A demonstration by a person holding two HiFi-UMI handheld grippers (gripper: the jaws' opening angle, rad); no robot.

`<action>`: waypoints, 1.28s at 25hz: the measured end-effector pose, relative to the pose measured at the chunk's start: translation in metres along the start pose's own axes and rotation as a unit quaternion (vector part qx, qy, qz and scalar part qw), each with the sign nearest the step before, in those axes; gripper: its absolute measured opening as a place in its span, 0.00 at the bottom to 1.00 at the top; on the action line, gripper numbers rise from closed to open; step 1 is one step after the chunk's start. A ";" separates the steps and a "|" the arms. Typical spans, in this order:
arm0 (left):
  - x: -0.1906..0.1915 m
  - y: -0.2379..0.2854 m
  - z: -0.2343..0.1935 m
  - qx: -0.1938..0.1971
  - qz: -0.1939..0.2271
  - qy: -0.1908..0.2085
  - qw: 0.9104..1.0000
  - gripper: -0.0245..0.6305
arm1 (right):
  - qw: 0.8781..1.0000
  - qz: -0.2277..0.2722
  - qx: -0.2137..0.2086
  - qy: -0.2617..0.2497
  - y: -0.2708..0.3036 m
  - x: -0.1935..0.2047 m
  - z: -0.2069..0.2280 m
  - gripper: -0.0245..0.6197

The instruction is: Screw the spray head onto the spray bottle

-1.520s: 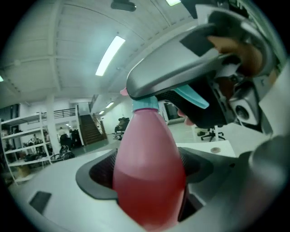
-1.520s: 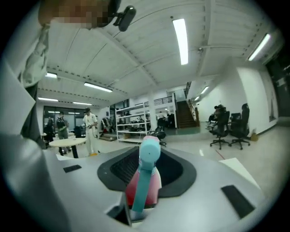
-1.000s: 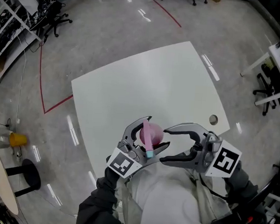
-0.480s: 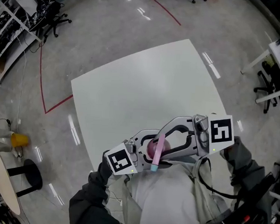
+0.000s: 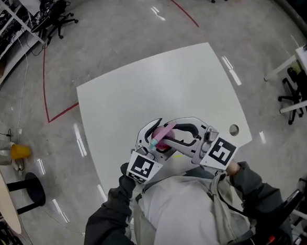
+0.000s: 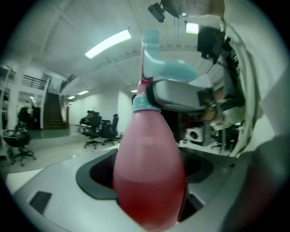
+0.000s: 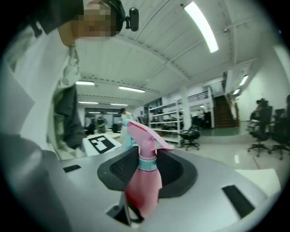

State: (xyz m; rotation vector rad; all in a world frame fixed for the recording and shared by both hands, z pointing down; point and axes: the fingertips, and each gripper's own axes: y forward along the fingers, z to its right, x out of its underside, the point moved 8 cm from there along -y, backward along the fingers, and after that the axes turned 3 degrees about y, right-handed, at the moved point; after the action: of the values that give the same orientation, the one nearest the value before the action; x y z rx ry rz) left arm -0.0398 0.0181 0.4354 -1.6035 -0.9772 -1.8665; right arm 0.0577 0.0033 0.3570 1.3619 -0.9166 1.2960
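Note:
My left gripper (image 5: 156, 137) is shut on the body of the pink spray bottle (image 5: 167, 132) and holds it over the near edge of the white table (image 5: 145, 92). In the left gripper view the bottle (image 6: 147, 172) fills the space between the jaws. Above it sit the teal collar (image 6: 146, 103) and the spray head (image 6: 167, 68). My right gripper (image 5: 172, 134) reaches in from the right, and its jaws are closing around the spray head (image 7: 144, 136), just above the collar (image 7: 147, 163). I cannot see the pads pressing on it.
A round hole (image 5: 233, 130) sits in the table near its right corner. On the floor at the left lie a yellow object (image 5: 18, 151) and a round stool (image 5: 1, 198). Red tape (image 5: 60, 113) marks the floor. Office chairs stand at the right and along the far edge.
My right gripper swung in from the right of the bottle to around its spray head, and its jaws narrowed. Both grippers and the bottle shifted up over the table edge.

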 end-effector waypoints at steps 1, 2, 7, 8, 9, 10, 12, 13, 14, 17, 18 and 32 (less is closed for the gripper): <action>0.007 0.005 -0.004 -0.057 -0.023 0.007 0.998 0.68 | 0.998 0.001 0.058 0.003 0.006 0.006 0.000 0.22; 0.012 0.010 -0.006 -0.108 -0.042 0.009 0.993 0.68 | 0.994 0.000 0.113 0.003 0.012 0.011 -0.003 0.22; 0.012 0.011 -0.008 -0.206 -0.030 -0.018 0.978 0.68 | 0.978 0.015 0.207 -0.031 0.030 0.010 -0.023 0.22; 0.009 0.008 -0.008 -0.197 -0.026 -0.008 0.980 0.68 | 0.981 0.014 0.185 -0.047 0.028 0.009 -0.024 0.22; 0.007 0.005 -0.008 -0.181 -0.022 0.005 0.983 0.68 | 0.985 0.007 0.156 -0.068 0.023 0.009 -0.025 0.22; 0.005 0.003 -0.009 -0.160 -0.017 0.019 0.987 0.68 | 0.988 -0.004 0.124 -0.089 0.017 0.009 -0.025 0.23; 0.002 -0.003 -0.010 -0.107 0.005 0.041 0.993 0.68 | 0.992 -0.020 0.054 -0.114 0.005 0.012 -0.021 0.25; 0.001 -0.007 -0.011 -0.075 0.018 0.051 0.996 0.68 | 0.994 -0.020 0.024 -0.100 -0.001 0.013 -0.018 0.27; 0.000 -0.011 -0.011 -0.039 0.028 0.060 0.997 0.68 | 0.998 -0.011 0.003 -0.063 -0.005 0.012 -0.013 0.27; -0.007 -0.016 -0.004 0.056 0.036 0.071 0.995 0.68 | 0.999 0.009 -0.046 0.011 -0.013 -0.001 -0.002 0.31; -0.008 -0.016 0.000 0.080 0.027 0.074 0.994 0.68 | 0.997 -0.002 -0.071 -0.002 -0.014 -0.006 -0.002 0.33; -0.004 0.000 -0.006 -0.017 -0.016 0.020 1.000 0.68 | 1.000 0.004 0.000 -0.020 0.003 -0.010 0.009 0.24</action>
State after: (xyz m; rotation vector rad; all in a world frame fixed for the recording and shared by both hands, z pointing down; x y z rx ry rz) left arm -0.0424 0.0129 0.4310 -1.5717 -0.9631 -1.9391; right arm 0.0554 -0.0076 0.3481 1.3906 -0.9494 1.2784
